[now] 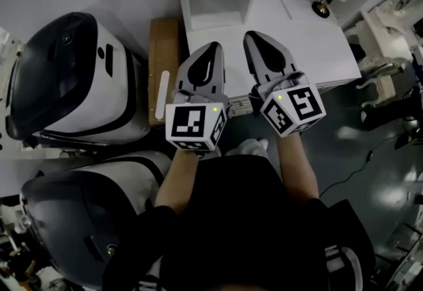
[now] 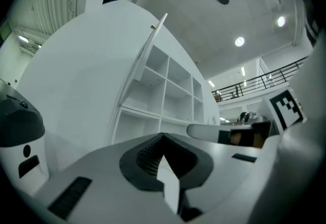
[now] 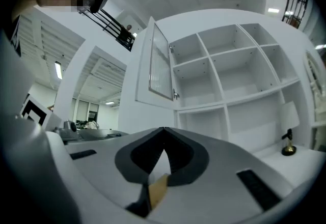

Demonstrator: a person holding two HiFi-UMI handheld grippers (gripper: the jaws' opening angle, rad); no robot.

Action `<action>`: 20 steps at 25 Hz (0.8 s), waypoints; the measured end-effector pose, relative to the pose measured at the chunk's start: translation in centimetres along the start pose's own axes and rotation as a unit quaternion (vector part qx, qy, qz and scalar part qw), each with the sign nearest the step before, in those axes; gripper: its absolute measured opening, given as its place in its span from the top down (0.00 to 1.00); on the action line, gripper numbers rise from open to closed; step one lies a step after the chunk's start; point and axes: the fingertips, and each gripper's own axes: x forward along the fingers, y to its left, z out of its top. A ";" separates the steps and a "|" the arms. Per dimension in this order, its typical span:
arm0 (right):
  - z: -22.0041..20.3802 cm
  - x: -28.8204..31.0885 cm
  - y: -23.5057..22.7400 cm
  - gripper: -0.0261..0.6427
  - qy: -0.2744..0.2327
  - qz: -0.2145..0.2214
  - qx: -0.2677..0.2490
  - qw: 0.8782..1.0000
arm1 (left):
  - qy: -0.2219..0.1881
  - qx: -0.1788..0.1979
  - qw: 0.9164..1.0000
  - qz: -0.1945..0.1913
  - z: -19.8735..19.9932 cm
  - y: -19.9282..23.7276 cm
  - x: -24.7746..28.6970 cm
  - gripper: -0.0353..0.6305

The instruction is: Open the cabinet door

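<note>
Cabinet door [image 3: 159, 60], upright and swung ajar off the shelves [image 3: 239, 65], stands at twelve o'clock beyond both grippers, the left gripper [image 2: 163, 135] seemingly nearer than the right gripper [image 3: 164, 129], both closed and empty.

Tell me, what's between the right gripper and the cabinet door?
Nothing: the right gripper view shows bare air from the right gripper to the cabinet door.

A lab hall — mezzanine railing [image 2: 265, 81], ceiling lights [image 2: 239, 41], white machine housings [image 1: 73, 78].
</note>
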 end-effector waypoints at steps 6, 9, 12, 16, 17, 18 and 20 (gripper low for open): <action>-7.5 -2.6 -2.0 0.93 0.054 -0.061 0.022 0.996 | 0.014 0.069 0.996 0.060 -3.2 0.7 0.2 0.94; -9.0 -3.0 -2.0 0.93 0.071 -0.071 0.002 0.995 | 0.038 0.047 0.997 0.051 -5.6 -0.2 0.4 0.94; -9.6 -3.2 -2.2 0.93 0.080 -0.071 -0.001 0.994 | 0.055 0.040 0.997 0.040 -7.2 -0.9 0.6 0.94; -9.5 -3.2 -2.7 0.93 0.081 -0.070 0.003 0.994 | 0.064 0.040 0.996 0.041 -7.7 -0.9 0.7 0.94; -9.5 -3.1 -2.8 0.93 0.081 -0.069 0.002 0.994 | 0.063 0.041 0.996 0.042 -7.5 -0.9 0.6 0.94; -9.3 -2.9 -2.7 0.93 0.081 -0.067 0.000 0.994 | 0.061 0.043 0.996 0.043 -7.2 -0.9 0.5 0.94; -9.1 -2.6 -2.6 0.93 0.080 -0.063 -0.004 0.995 | 0.056 0.044 0.996 0.046 -6.8 -0.6 0.3 0.94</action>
